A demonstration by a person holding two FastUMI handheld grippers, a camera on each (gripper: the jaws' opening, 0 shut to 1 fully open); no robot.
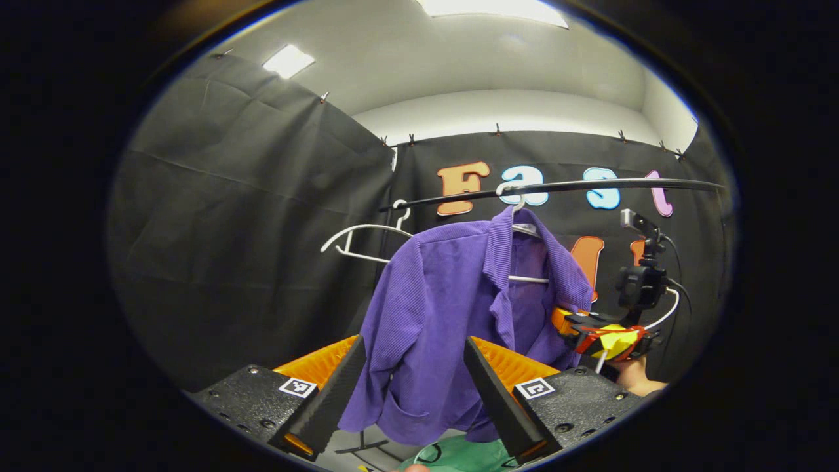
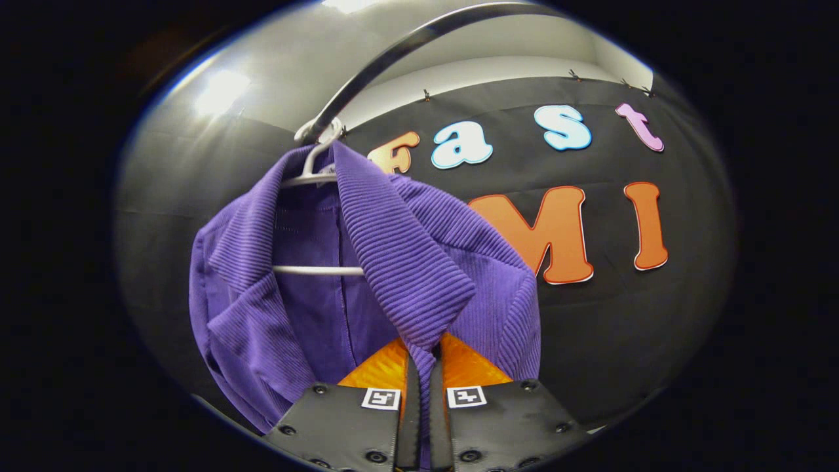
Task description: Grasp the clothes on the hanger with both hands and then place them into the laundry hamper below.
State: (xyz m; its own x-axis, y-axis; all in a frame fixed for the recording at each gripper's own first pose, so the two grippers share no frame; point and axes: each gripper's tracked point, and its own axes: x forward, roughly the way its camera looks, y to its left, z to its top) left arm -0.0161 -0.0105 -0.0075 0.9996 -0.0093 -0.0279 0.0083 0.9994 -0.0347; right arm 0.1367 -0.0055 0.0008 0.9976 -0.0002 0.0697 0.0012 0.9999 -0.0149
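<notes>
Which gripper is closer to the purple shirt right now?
Right. The right gripper is shut on the purple shirt at its front edge; the left gripper is open, short of the cloth.

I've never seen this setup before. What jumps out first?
A purple shirt hangs on a white hanger from a dark rail. The right gripper is shut on its front edge, while the left gripper is open before it. A second, bare hanger hangs beside it.
</notes>
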